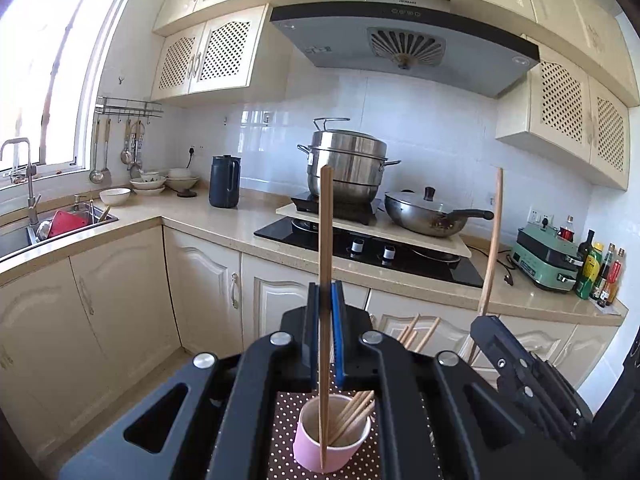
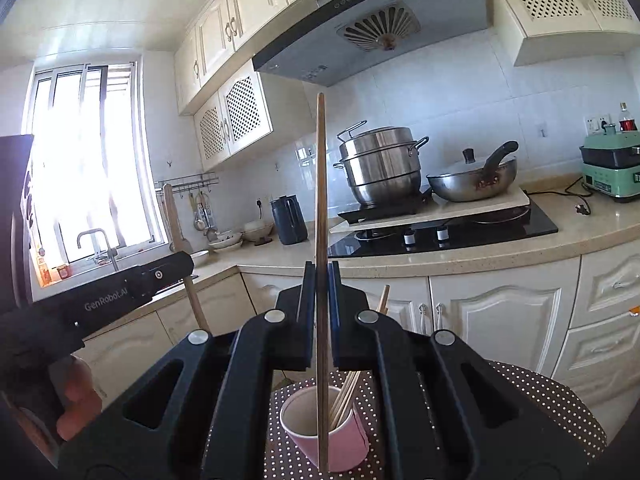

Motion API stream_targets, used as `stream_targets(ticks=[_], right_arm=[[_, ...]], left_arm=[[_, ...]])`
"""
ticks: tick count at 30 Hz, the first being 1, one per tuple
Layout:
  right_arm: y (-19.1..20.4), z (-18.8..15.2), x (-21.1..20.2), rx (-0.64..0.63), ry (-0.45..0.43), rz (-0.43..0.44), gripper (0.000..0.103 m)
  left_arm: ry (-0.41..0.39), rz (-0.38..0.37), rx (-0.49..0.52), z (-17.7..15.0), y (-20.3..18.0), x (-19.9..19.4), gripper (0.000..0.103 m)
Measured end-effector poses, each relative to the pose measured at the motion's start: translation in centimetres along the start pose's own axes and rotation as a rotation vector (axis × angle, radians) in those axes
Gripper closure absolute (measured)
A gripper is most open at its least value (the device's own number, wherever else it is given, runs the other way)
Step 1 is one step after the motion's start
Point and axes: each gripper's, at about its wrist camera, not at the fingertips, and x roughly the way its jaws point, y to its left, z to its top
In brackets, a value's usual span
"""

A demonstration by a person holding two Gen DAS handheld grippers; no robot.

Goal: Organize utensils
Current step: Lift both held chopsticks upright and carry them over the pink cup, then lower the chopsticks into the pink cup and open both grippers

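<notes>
Clearly, each gripper is clamped on a single wooden chopstick. The left gripper (image 1: 325,292) pinches its chopstick (image 1: 325,240) between blue pads, roughly mid-shaft, with the stick upright; the long upper part rises past the fingertips and the lower end hangs in front of a pink paper cup (image 1: 332,446). The right gripper (image 2: 321,276) holds its own chopstick (image 2: 321,184) the same way, also near mid-length and close to vertical. In the left view this second stick appears at the right (image 1: 494,240), leaning slightly.

The cup stands near, on a brown polka-dot cloth (image 1: 286,420), and already holds several chopsticks (image 1: 356,410) slanting to its right rim. Whether either held tip is inside the cup or merely before it cannot be told.

Judging by looks, the sticks are light, stiff and smooth, so they could pivot or slip in a two-pad pinch; a grip near the middle keeps them balanced. The paper cup seems light and tippable, so lowering a stick straight down, not sideways against the rim, looks wise. Far behind sit the hob (image 1: 368,248), steamer pot (image 1: 348,164) and wok (image 1: 428,212).
</notes>
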Motion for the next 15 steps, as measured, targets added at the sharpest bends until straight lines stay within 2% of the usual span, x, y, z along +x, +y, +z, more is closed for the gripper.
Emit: stream_targets(ticks=[5,9,15], right_arm=[[-0.6,-0.7,2.1,0.006,-0.045,-0.007,0.097],[-1.3,-1.8,4.0,0.044,-0.034,0.024,0.097],[-1.1,-3.8,6.5,-0.004,-0.001,0.002,0.096]], left_arm=[[-0.023,0.022,-0.008,0.8,0.3,2.7,0.097],[-0.005,0.037,-0.006,0.3,0.4,4.7,0.097],[0.032,0.041,0.027,-1.5,0.4,6.7,0.097]])
